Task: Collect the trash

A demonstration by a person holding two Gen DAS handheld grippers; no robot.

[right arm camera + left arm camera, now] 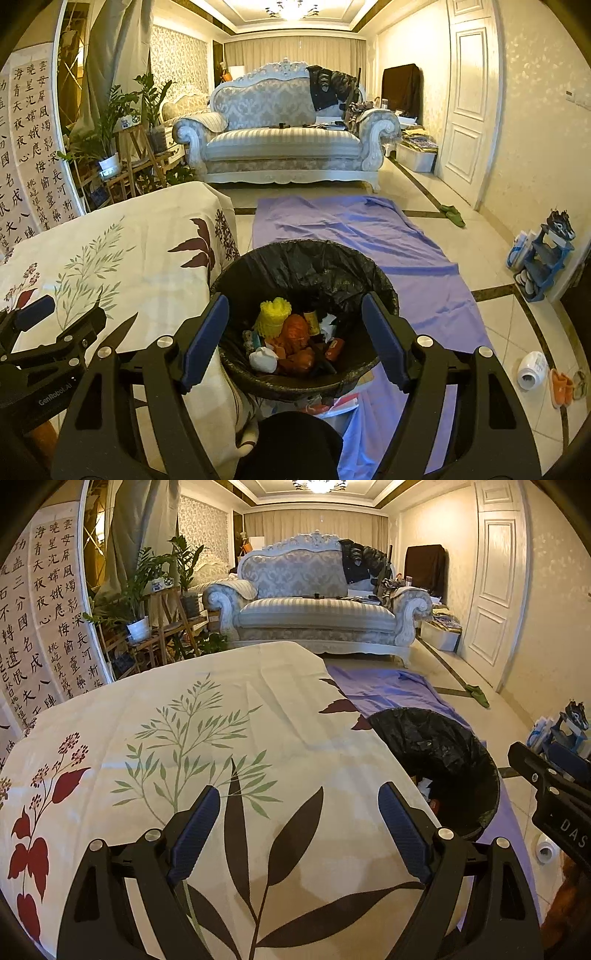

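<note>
Trash point(291, 339) in bin point(303, 258), below empty, parted right tool point(295, 328)

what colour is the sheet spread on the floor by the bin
Purple sheet, clearest in the right wrist view.

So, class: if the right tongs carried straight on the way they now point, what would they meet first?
Most likely the heap of trash inside the black-lined bin. The right tongs stand open and empty, angled down over the bin's mouth. Depth is unclear, so the near rim could come first.
</note>
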